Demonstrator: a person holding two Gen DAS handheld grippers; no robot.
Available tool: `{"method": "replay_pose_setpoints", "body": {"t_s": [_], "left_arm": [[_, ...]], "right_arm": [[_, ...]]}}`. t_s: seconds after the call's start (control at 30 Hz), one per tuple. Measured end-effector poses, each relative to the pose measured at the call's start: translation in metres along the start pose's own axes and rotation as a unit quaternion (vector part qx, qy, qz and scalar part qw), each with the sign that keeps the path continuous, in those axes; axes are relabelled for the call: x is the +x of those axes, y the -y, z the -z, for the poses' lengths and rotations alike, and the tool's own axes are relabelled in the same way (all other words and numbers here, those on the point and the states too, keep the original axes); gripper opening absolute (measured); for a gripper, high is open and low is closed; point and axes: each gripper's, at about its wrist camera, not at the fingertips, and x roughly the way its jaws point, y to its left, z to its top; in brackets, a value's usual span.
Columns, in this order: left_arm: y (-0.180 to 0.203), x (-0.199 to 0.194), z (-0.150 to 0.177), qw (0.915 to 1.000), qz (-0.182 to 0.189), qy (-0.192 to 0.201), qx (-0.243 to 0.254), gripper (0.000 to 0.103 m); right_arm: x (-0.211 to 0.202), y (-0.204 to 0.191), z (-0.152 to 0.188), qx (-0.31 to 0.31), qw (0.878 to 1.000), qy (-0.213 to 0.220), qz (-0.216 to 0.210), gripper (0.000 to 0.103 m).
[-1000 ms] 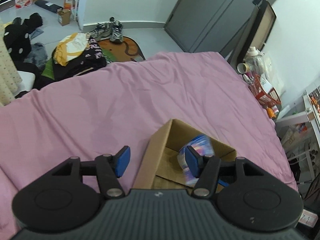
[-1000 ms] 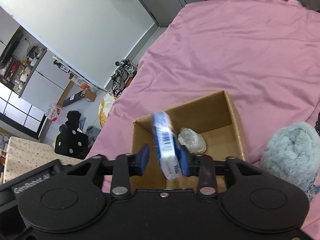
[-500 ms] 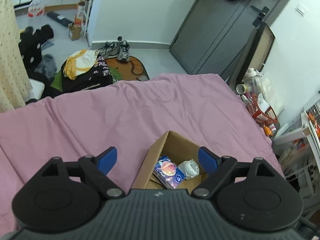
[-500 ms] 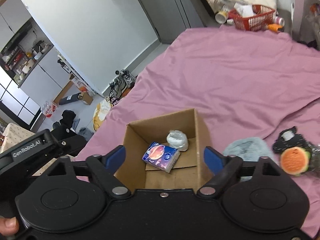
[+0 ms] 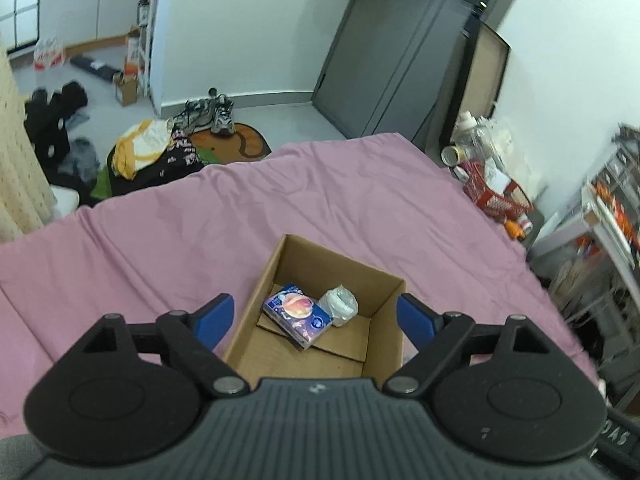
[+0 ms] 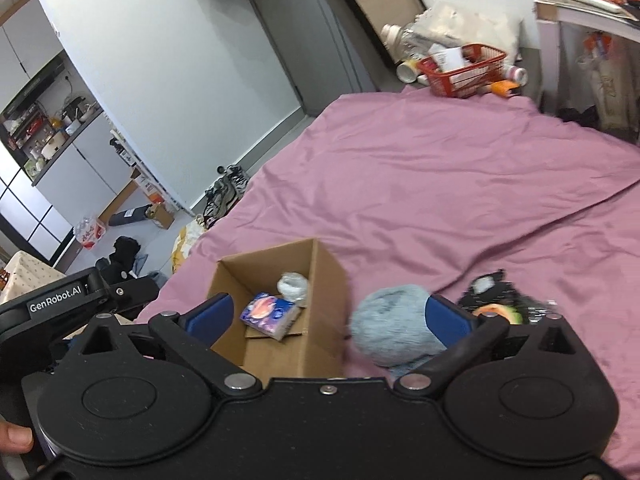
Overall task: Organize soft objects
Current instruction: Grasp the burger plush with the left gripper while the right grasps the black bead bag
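Left wrist view: my left gripper [image 5: 316,314] hangs above the bed with its blue pads spread wide and nothing between them. Its jaws have just been opening and now stand released. Directly below and ahead sits the open cardboard box [image 5: 276,264] on the pink bedsheet [image 5: 320,192]. Inside the box, a blue tissue pack [image 5: 298,314] lies flat on the bottom flaps, with a crumpled whitish bundle [image 5: 339,305] touching its far corner.

Right wrist view: my right gripper [image 6: 328,316] is likewise released, jaws having just been opening to their widest, nothing gripped. I see the same cardboard box [image 6: 320,304] below its left pad, tissue pack [image 6: 270,314] and whitish bundle [image 6: 294,286] inside. Just beside the box, outside it on the sheet, lies a fluffy grey-blue soft object [image 6: 394,324], partly behind the right pad. Beyond that, a dark item with an orange-and-green patch [image 6: 496,304] rests on the sheet; I cannot identify it. A red basket [image 6: 464,68] stands past the bed's far edge.
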Motion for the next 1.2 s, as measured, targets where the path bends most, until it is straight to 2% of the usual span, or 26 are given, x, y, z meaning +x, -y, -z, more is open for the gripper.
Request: {"method": "replay_pose_setpoints", "body": {"t_s": [0.53,0.8,1.2], "left_arm": [[0.060,-0.026,0.038,0.9994,0.000,-0.009,0.033,0.087],[0.081,-0.041,0.059,0.9977,-0.026,0.005,0.063,0.087],[0.108,-0.027,0.086,0.9967,-0.008,-0.004,0.081,0.087]], "right_arm": [[-0.053,0.072,0.001,0.005,1.000,0.023,-0.003,0.103],[-0.065,0.102,0.004,0.034,0.999,0.034,-0.014,0.103],[-0.070,0.146,0.013,0.060,0.998,0.028,0.005,0.103]]}}
